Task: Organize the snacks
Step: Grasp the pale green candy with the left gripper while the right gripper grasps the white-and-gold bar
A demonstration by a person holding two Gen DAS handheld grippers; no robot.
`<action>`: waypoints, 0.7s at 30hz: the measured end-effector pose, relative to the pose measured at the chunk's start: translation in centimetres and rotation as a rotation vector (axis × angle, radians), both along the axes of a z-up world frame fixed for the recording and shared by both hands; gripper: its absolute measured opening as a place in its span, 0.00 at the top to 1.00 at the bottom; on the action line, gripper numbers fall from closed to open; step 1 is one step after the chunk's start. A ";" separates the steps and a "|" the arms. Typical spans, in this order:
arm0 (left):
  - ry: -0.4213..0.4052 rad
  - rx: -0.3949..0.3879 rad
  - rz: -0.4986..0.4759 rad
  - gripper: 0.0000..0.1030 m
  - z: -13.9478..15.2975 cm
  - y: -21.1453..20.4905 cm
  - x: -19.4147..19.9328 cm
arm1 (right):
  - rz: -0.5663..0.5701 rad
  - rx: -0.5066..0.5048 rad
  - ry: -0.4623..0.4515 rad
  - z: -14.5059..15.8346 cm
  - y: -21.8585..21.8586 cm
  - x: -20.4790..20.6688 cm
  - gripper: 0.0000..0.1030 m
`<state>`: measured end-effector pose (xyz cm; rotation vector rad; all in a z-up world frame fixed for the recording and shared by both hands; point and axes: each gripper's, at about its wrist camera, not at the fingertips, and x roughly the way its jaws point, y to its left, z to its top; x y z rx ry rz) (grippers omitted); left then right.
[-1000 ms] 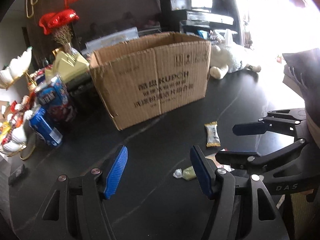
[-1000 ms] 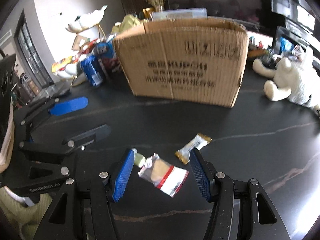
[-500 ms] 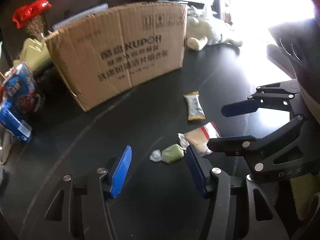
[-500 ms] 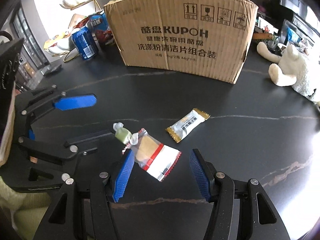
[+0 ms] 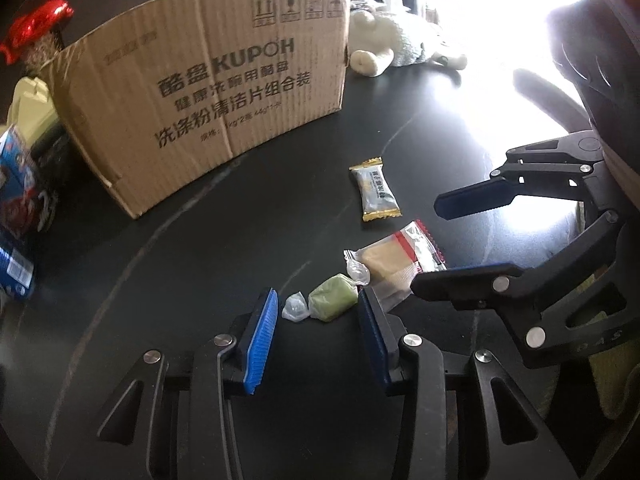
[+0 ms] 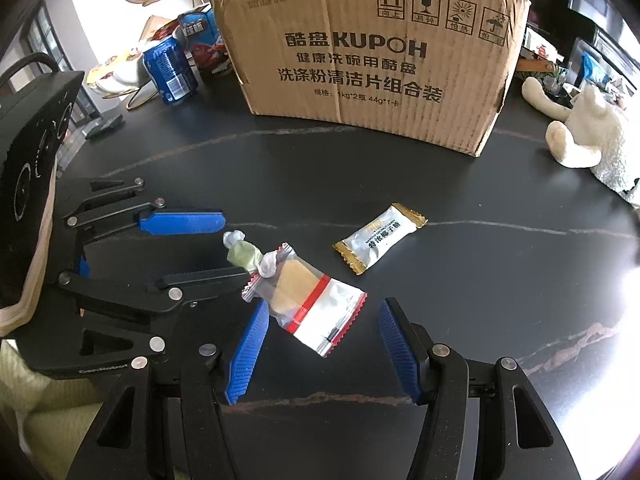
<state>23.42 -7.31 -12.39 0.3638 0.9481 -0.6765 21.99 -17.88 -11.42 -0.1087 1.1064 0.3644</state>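
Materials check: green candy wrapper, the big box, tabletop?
Green candy: thin clear film, probably plastic; twisted ends look crinkly and translucent. Box: brown corrugated cardboard, matte; fluting ridges and a frayed edge show. Table: dark, smooth, semi-gloss with pale veins; looks like stone or a stone-look slab, can't tell which.

Dark tabletop (image 6: 460,280) w/ pale veins. White plush toy (image 6: 588,132) far right of the right-hand gripper, blue can (image 6: 170,70) far left ahead. Strong glare from window (image 5: 520,12) ahead-right of left one.
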 end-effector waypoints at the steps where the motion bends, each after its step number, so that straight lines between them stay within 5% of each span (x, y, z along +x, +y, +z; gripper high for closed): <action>1: 0.001 -0.003 -0.012 0.60 0.0 -0.1 0.1 | 0.002 0.000 0.002 0.0 0.0 0.0 0.43; 15: -0.008 -0.037 -0.102 0.60 -0.4 -2.0 0.9 | -0.007 0.016 0.006 -0.2 -0.5 0.3 0.43; 21: 0.001 -0.057 -0.113 0.69 -0.8 -2.3 0.7 | -0.026 0.018 0.002 -0.2 -0.8 0.6 0.43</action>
